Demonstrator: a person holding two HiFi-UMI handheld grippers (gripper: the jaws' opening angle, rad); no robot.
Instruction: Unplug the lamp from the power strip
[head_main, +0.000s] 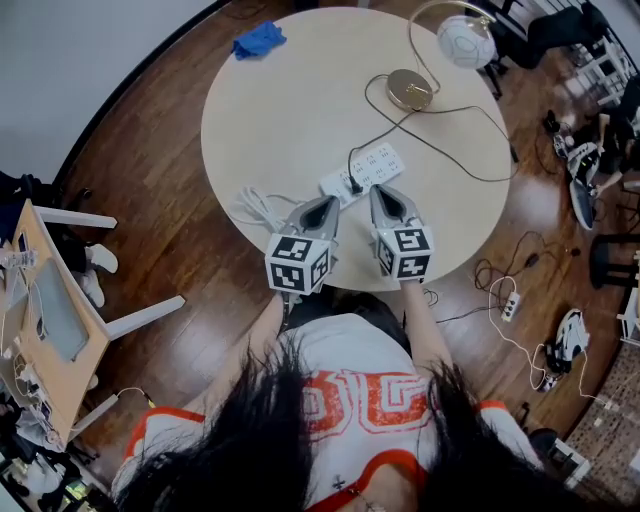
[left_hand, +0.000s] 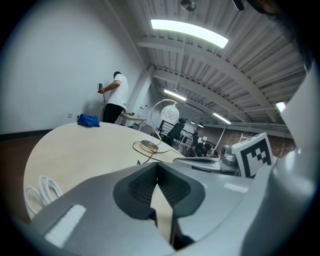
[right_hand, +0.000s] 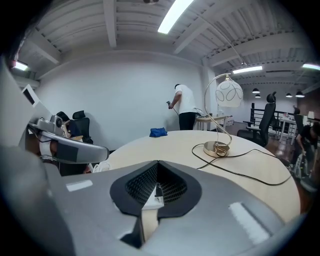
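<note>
Lamp plug (head_main: 353, 185), black, stands in the white power strip (head_main: 372, 163), just beside the tips of the right hand-held gripper (head_main: 379, 192), whose jaws are fully closed and hold nothing. Also the left hand-held gripper (head_main: 330, 205) is closed and empty, near the strip. Farther back on the desk (head_main: 290, 110) stands the lamp base (head_main: 410, 90).

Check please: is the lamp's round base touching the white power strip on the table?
Apart. The head view shows a stretch of bare table between the lamp base and the power strip.
</note>
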